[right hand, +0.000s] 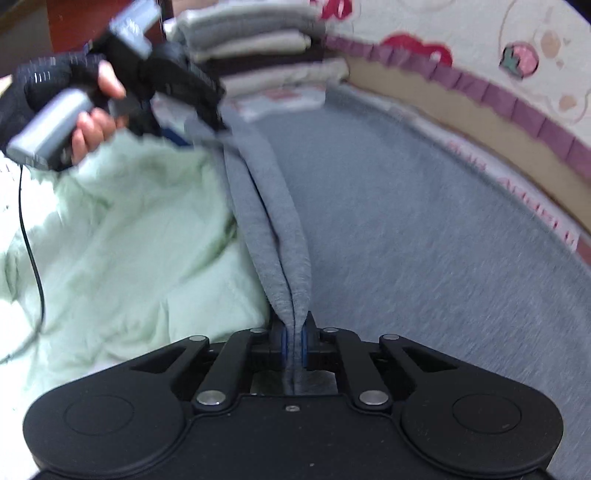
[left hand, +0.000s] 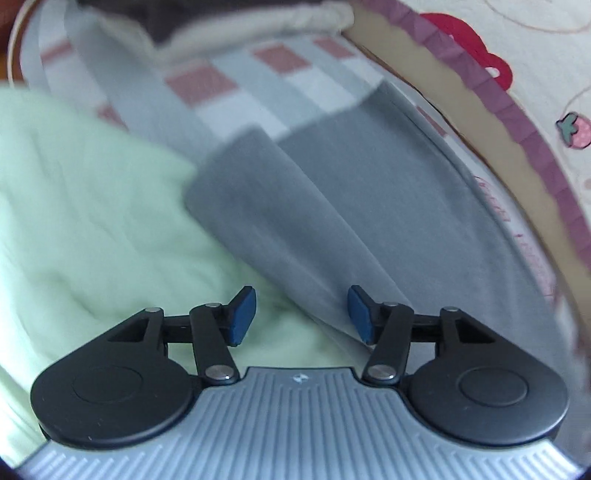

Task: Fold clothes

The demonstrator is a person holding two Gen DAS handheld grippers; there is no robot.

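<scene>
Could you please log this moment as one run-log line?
task: fold clothes | right gripper: shut on grey garment fold | left gripper: open, nothing between pads, over grey garment edge | beside: green cloth

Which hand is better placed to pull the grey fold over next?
Right, probably. The right gripper is shut on the grey garment, its doubled edge pinched between the pads. The left gripper is open above the fabric with nothing between its pads.

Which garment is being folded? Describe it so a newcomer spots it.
On the bed, right of the crumpled green blanket, lies a grey garment. The right gripper pinches its raised fold; unlike the pale folded stack behind, it's spread flat.
</scene>
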